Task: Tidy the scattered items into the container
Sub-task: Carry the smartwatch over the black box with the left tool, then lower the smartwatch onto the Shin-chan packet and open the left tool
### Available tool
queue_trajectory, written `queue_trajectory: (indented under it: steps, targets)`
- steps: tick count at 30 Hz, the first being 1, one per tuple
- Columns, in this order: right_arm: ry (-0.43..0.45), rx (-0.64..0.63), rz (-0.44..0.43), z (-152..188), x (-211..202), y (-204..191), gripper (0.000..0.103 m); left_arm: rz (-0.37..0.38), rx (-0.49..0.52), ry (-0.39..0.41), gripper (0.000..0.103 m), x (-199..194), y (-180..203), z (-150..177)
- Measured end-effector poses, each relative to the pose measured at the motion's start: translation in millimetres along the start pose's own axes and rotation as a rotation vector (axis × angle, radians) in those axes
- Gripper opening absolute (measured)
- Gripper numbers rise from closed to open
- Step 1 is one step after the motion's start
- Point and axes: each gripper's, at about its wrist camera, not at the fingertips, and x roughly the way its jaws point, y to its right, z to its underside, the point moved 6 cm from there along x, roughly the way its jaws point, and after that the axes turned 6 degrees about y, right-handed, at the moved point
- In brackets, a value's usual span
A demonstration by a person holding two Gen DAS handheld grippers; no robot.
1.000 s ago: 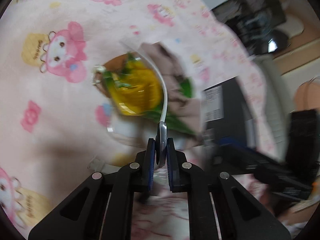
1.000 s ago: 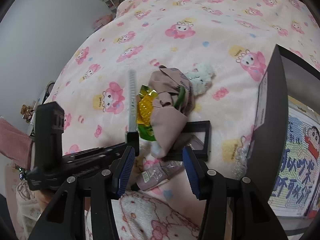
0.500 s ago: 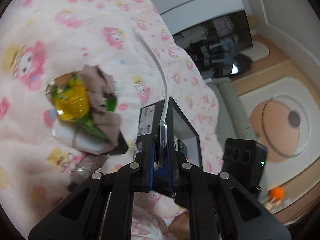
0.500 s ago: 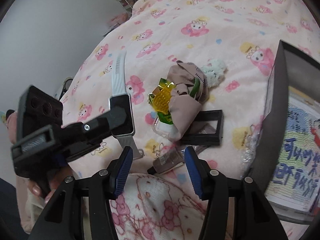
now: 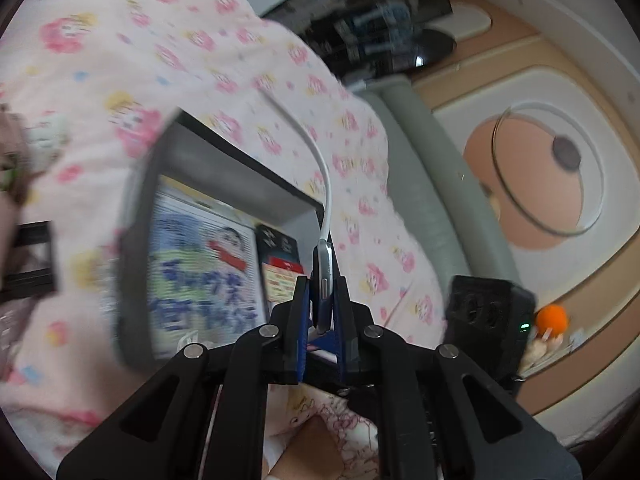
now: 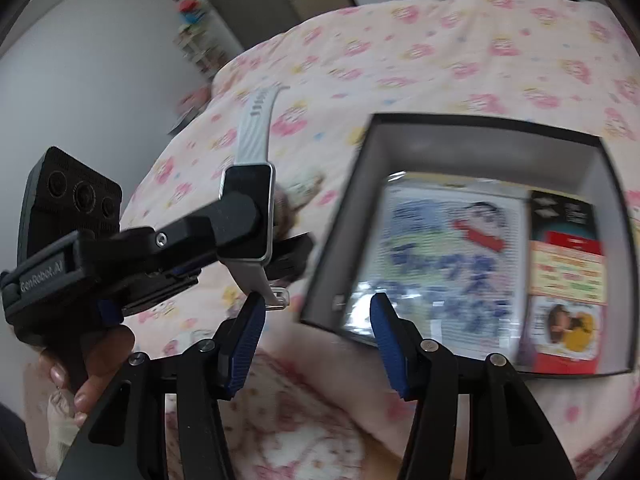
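My left gripper point(image 5: 322, 304) is shut on the body of a smartwatch point(image 5: 321, 276); its white strap point(image 5: 316, 152) curves up and away. The watch hangs in the air near the front right corner of the dark grey box point(image 5: 224, 160). In the right wrist view the left gripper point(image 6: 240, 220) comes in from the left, holding the smartwatch point(image 6: 256, 208) by its black face, just left of the box point(image 6: 480, 128). My right gripper point(image 6: 318, 312) is open with nothing between its fingers, above the box's near left corner. A cartoon-printed packet point(image 6: 448, 256) and a red-and-black packet point(image 6: 564, 276) lie inside.
The pink cartoon blanket point(image 5: 120, 40) covers the bed. A beige cloth bundle point(image 5: 10, 148) and a black frame point(image 5: 28, 256) lie left of the box. A grey padded edge point(image 5: 432, 208) bounds the bed on the right. A person's hand point(image 6: 96, 356) grips the left tool.
Both grippers have swung from the pile of items over to the box. The watch has come up off the bed in the left gripper. The right jaws stand a little wider.
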Motion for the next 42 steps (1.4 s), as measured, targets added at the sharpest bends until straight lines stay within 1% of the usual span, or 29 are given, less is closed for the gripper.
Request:
queue_trajectory:
  steps: [2,4,5,6,7,9,10,12,14,16,17,20,23,26,27,28,29,30,32,35,38,42]
  targets:
    - [0.035,0.040,0.047,-5,-18,29,0.050,0.000,0.001,-0.024,0.009,31,10,-1]
    - [0.067,0.072,0.076,-9,-33,57,0.050,0.018,-0.014,-0.029,0.009,54,18,-3]
    - [0.076,0.086,0.085,-11,-39,72,0.050,0.008,-0.021,-0.022,0.009,67,20,-5]
    - [0.080,0.089,0.088,-12,-41,81,0.050,-0.022,-0.018,-0.018,0.009,81,22,-6]
    - [0.083,0.085,0.090,-15,-42,88,0.050,-0.053,-0.015,-0.015,0.009,93,24,-6]
    - [0.076,0.061,0.080,-23,-36,101,0.051,-0.076,-0.045,-0.013,0.009,117,21,-3]
    - [0.057,0.056,0.079,-26,-30,108,0.051,-0.080,-0.063,-0.011,0.009,123,20,0]
    - [0.018,0.049,0.085,-33,-13,122,0.051,-0.112,-0.108,0.013,0.009,133,9,5]
    - [-0.021,0.027,0.128,-36,4,137,0.051,-0.146,-0.152,0.030,0.009,137,-6,10]
    - [-0.066,0.006,0.138,-32,16,142,0.051,-0.174,-0.201,0.051,0.009,138,-20,15]
    - [-0.095,0.005,0.115,-30,25,142,0.051,-0.181,-0.220,0.062,0.009,137,-25,16]
    - [-0.130,0.002,0.033,-29,41,133,0.051,-0.185,-0.255,0.097,0.009,135,-32,17]
    - [-0.147,-0.010,0.025,-32,54,129,0.051,-0.184,-0.253,0.127,0.009,132,-30,14]
    - [-0.149,-0.005,0.041,-36,58,135,0.049,-0.185,-0.258,0.157,0.010,128,-29,12]
    - [-0.137,0.001,0.030,-37,56,137,0.040,-0.181,-0.266,0.165,0.010,127,-30,12]
    - [-0.132,0.007,0.019,-35,53,135,0.034,-0.184,-0.274,0.174,0.009,127,-31,12]
    - [-0.132,0.011,0.014,-34,52,135,0.024,-0.189,-0.278,0.181,0.009,128,-31,13]
    - [-0.129,0.006,0.022,-32,52,136,0.020,-0.189,-0.284,0.188,0.009,128,-33,15]
    - [-0.125,-0.002,0.040,-29,52,138,0.016,-0.186,-0.320,0.184,0.010,131,-38,20]
    - [-0.131,0.027,0.063,-24,51,146,0.016,-0.197,-0.354,0.173,0.011,133,-45,26]
    - [-0.125,0.044,0.073,-22,50,153,0.016,-0.190,-0.358,0.176,0.011,131,-43,28]
    - [-0.074,0.012,0.104,-27,41,149,0.016,-0.154,-0.335,0.186,0.011,126,-32,23]
